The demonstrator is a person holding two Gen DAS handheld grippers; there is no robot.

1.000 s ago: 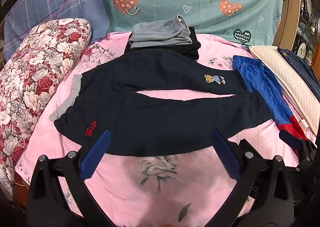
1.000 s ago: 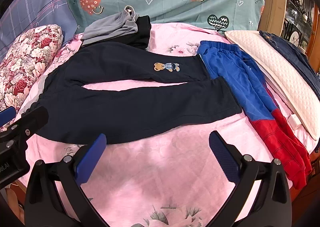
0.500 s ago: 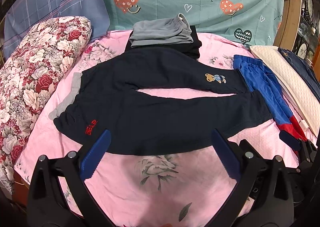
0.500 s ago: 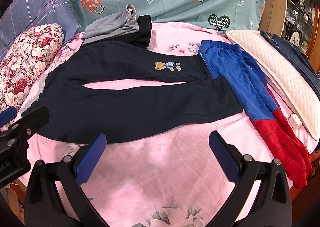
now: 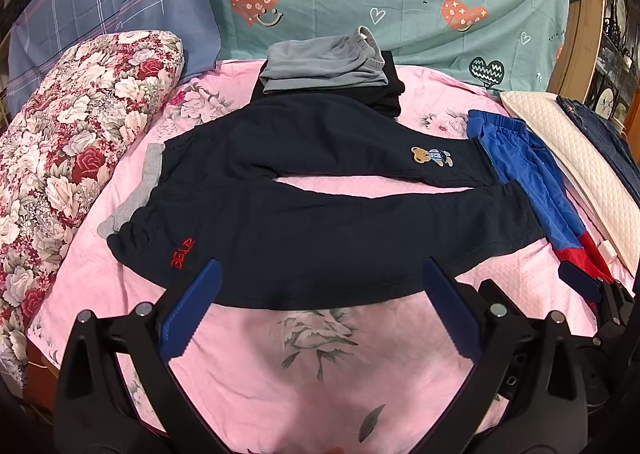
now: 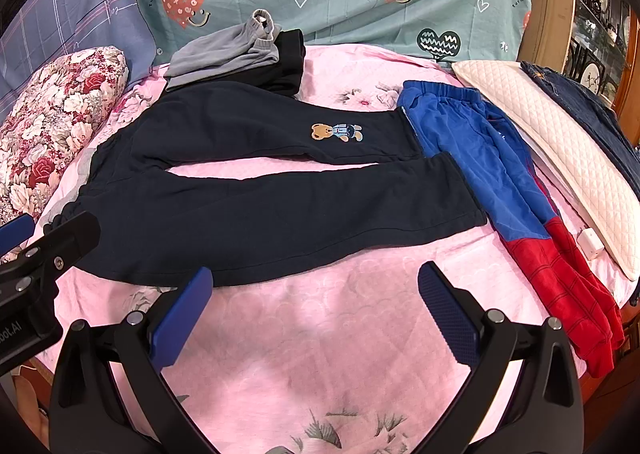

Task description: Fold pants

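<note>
Dark navy pants (image 5: 304, 230) lie flat on the pink bedsheet (image 5: 320, 366), waistband at the left, legs spread toward the right; they also show in the right wrist view (image 6: 256, 213). A bear patch (image 5: 431, 156) sits on the far leg and red lettering (image 5: 182, 254) near the waistband. My left gripper (image 5: 320, 294) is open and empty, just before the near leg's hem edge. My right gripper (image 6: 316, 302) is open and empty over the sheet, near the same leg's lower edge. The left gripper's body shows at the left edge of the right wrist view (image 6: 48, 250).
Folded grey and black clothes (image 5: 328, 65) lie at the back. Blue and red pants (image 6: 512, 189) lie to the right, beside a white quilted pillow (image 6: 560, 149) and jeans (image 6: 592, 109). A floral bolster (image 5: 68, 157) is at the left. Teal and blue sheets hang behind.
Both grippers have drifted very slightly; the view has shifted a little. The pants have not moved and both grippers stay open.
</note>
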